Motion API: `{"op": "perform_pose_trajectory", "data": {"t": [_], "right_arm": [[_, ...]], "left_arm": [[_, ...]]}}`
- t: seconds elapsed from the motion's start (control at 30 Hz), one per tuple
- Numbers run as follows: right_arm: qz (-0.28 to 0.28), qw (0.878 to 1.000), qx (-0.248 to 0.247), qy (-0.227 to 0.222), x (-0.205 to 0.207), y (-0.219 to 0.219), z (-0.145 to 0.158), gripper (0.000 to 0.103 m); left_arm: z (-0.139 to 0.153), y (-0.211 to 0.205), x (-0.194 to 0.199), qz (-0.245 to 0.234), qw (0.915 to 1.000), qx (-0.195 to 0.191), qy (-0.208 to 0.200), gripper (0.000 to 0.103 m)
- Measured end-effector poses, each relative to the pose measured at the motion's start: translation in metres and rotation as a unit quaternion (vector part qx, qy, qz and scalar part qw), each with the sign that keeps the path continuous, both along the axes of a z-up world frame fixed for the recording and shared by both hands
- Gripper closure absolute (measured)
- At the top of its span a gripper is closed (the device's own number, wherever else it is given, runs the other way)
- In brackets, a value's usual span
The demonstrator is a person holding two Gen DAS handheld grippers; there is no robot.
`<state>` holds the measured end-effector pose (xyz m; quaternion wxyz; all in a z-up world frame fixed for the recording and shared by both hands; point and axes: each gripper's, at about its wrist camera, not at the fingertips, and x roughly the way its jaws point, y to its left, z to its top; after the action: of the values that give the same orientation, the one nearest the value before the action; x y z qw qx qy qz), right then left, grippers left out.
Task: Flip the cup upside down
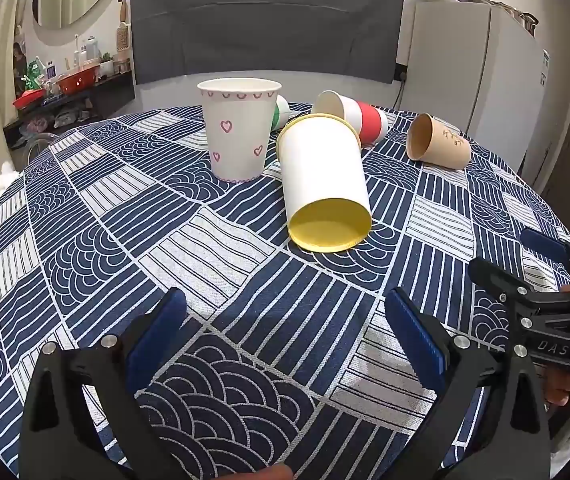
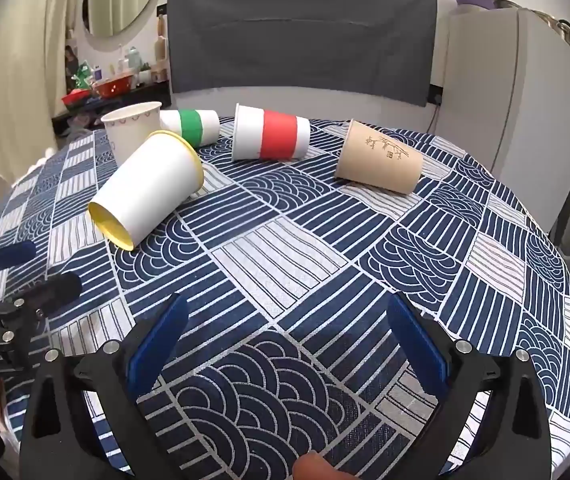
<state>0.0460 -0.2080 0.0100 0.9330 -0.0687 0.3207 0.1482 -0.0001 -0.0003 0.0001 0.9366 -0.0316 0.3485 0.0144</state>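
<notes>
A white cup with pink hearts (image 1: 237, 128) stands upright, mouth up, at the far middle of the table; it also shows in the right wrist view (image 2: 133, 130). A white cup with yellow rim (image 1: 323, 178) lies on its side, base toward me, also in the right wrist view (image 2: 147, 190). A red-banded cup (image 1: 359, 117) (image 2: 271, 133), a green-banded cup (image 1: 282, 111) (image 2: 191, 124) and a brown cup (image 1: 437, 142) (image 2: 379, 158) lie on their sides. My left gripper (image 1: 285, 308) is open and empty, short of the yellow-rimmed cup. My right gripper (image 2: 285, 312) is open and empty over the cloth.
The round table has a blue and white patterned cloth (image 1: 125, 216). A grey-covered chair back (image 1: 265, 24) stands behind it, a white fridge (image 1: 465, 68) to the right, a cluttered shelf (image 1: 69, 80) far left. The right gripper shows at the left view's right edge (image 1: 533, 264).
</notes>
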Motion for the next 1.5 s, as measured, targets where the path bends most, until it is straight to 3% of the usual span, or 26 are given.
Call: {"op": "perform_pose_trajectory", "data": {"t": [1.5], "right_arm": [[0.008,1.0,0.001,0.005,-0.0015,0.0028,-0.0009,0.008]], "left_arm": [[-0.0003,-0.0016,-0.0007,-0.005,1.0,0.006,0.003,0.006]]}}
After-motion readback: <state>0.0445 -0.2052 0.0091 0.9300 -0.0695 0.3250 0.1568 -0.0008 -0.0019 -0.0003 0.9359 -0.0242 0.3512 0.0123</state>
